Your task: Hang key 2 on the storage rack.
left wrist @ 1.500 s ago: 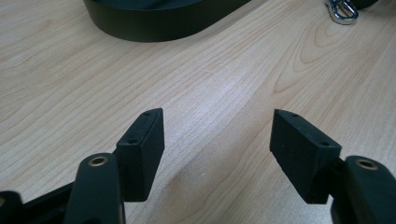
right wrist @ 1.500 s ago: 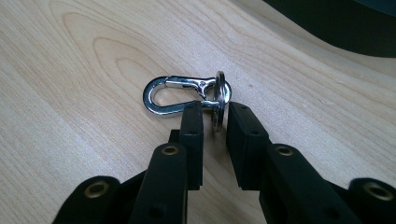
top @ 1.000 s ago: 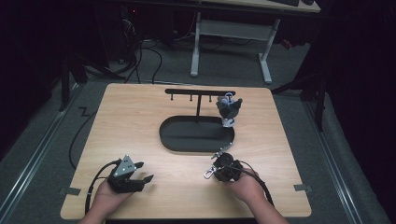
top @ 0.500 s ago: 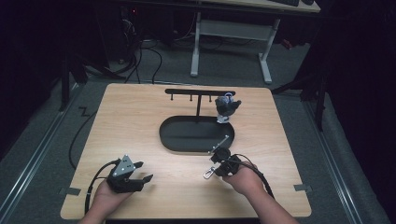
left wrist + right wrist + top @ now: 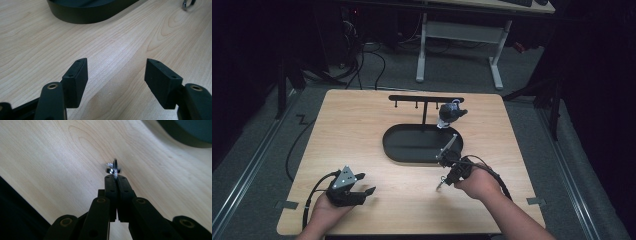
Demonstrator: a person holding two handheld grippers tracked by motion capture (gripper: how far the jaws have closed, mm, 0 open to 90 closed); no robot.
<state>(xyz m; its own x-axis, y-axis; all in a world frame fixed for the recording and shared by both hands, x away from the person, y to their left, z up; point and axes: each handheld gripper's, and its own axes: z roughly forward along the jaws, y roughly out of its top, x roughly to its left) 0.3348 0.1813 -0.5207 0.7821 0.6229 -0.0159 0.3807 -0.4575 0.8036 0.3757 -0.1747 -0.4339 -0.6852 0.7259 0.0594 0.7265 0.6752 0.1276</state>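
Lying bare, wood table [image 5: 362, 130] w/ dark tray [image 5: 412, 150]; grey floor [image 5: 537, 120] round it.

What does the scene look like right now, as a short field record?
surface: light wooden table
right tool: shut on small shiny metal ring, above the table
left tool: open, nothing between its jaws
stand: black oval tray with T-shaped hook rack
on rack: dark grey bundle hanging at the right end
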